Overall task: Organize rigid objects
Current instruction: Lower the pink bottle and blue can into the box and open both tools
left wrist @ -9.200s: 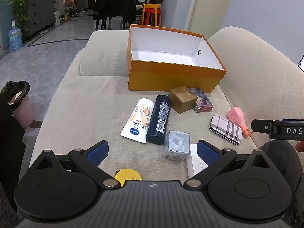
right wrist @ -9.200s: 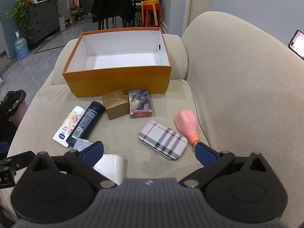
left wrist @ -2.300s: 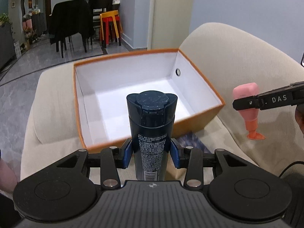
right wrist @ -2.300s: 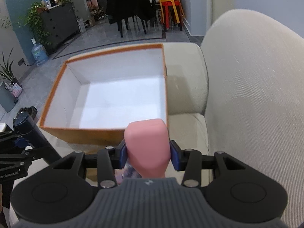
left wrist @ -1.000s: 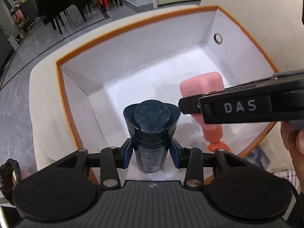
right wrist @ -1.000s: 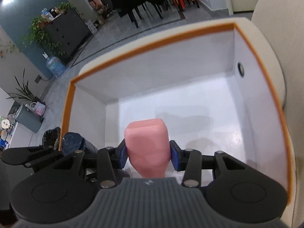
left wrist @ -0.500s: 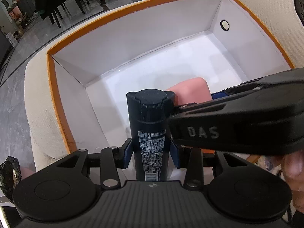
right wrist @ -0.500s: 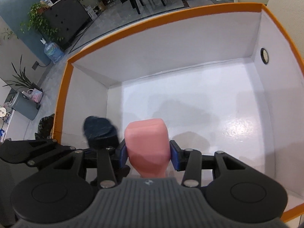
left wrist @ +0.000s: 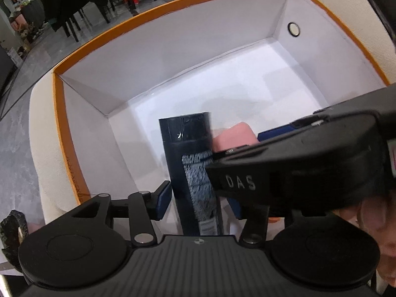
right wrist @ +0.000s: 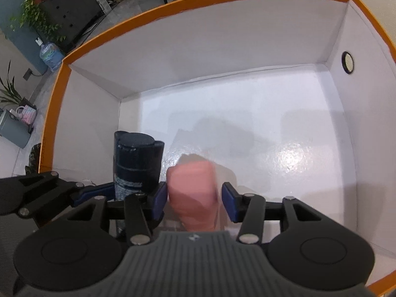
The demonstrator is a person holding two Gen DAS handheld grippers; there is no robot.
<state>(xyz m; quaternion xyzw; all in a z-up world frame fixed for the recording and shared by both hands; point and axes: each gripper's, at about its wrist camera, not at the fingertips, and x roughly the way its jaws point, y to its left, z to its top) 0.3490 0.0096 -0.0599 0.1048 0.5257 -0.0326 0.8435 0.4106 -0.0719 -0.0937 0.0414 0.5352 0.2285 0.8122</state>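
Inside the box (right wrist: 81, 113), the left gripper (left wrist: 198, 196) is opening off the dark bottle (left wrist: 190, 163) and the right gripper (right wrist: 193, 199) off the pink bottle (right wrist: 191, 193) just beside it, so released together they may knock and topple.

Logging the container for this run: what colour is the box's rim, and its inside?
Orange rim on the box, white inside; clearest in the right wrist view.

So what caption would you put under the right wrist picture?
Right gripper opening around a pink bottle over the orange box.
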